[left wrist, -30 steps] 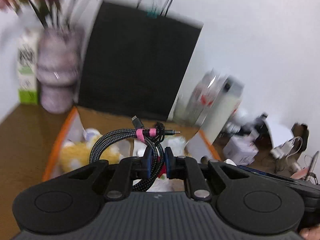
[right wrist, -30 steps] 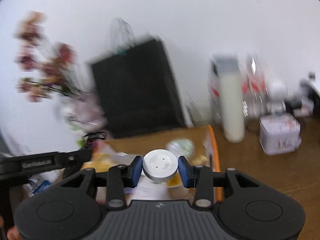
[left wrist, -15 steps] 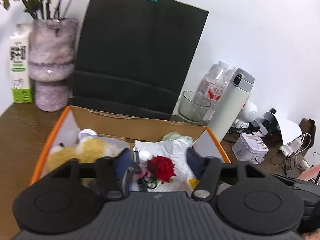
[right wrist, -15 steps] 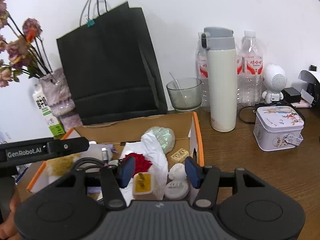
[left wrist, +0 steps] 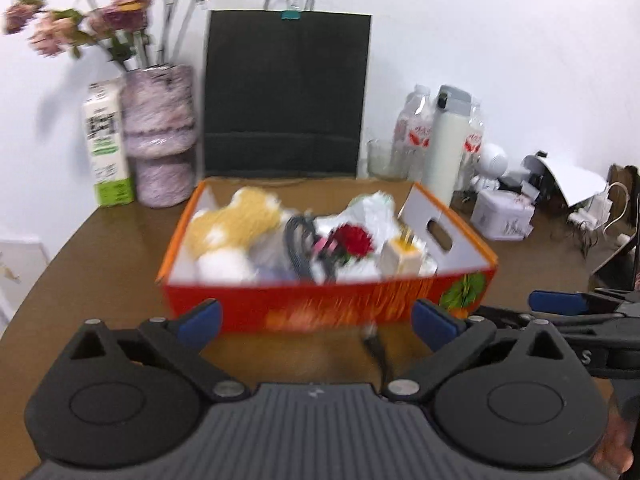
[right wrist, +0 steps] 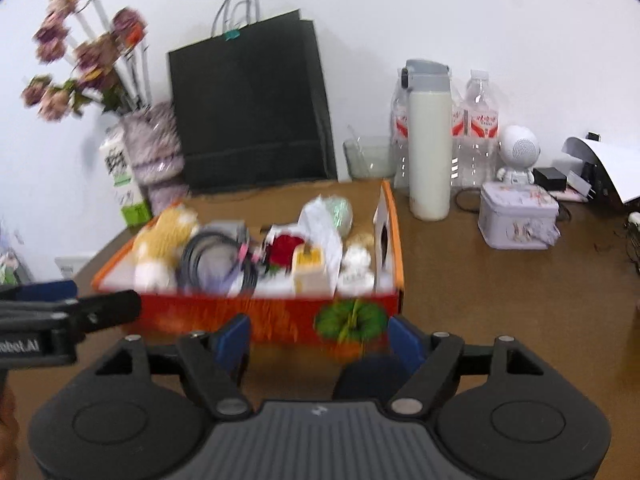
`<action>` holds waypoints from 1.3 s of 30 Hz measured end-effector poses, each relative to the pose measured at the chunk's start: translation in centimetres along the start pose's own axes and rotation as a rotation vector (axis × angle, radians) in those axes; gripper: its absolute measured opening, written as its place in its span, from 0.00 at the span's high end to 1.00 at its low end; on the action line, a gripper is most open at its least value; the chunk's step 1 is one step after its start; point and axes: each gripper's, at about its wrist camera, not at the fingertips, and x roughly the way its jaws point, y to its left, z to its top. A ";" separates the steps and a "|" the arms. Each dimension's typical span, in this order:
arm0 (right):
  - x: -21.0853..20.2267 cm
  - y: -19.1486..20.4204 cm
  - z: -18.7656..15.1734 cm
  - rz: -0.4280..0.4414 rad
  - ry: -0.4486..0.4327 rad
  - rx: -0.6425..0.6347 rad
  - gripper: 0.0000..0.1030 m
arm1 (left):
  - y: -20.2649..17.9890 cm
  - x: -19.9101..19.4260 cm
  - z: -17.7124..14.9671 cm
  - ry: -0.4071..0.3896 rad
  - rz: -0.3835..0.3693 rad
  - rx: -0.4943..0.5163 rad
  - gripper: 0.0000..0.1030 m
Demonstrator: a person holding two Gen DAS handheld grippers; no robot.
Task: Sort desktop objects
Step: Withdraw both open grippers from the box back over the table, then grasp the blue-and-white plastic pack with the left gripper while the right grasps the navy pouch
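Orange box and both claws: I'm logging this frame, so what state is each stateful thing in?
Left claw: open, empty, short of the box.
Right claw: open, empty, short of the box.
Orange box: open-topped, filled with items.
Coiled cable: lying inside the box.
White thermos: upright, lid shut.
Floral tin: lid on.
Black paper bag: upright against the wall.

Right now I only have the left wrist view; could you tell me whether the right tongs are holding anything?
Observer: No, the right tongs are open and empty, facing the front wall of the orange box.
Operator: Thank you. What lies against the box's right wall, near the front?
Observer: A white round puck sits in that front corner, beside a yellow-topped carton.
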 end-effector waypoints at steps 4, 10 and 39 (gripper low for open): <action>-2.0 1.0 -3.7 0.029 -0.009 -0.083 0.18 | 0.5 -2.7 -3.2 0.002 0.017 -0.032 0.00; -3.4 1.7 -6.9 0.098 0.017 -0.157 0.15 | 0.1 -4.5 -6.4 0.005 0.059 -0.025 0.00; -5.8 0.7 -9.9 0.076 -0.088 -0.147 0.10 | -0.1 -5.2 -12.4 0.017 0.074 -0.095 0.00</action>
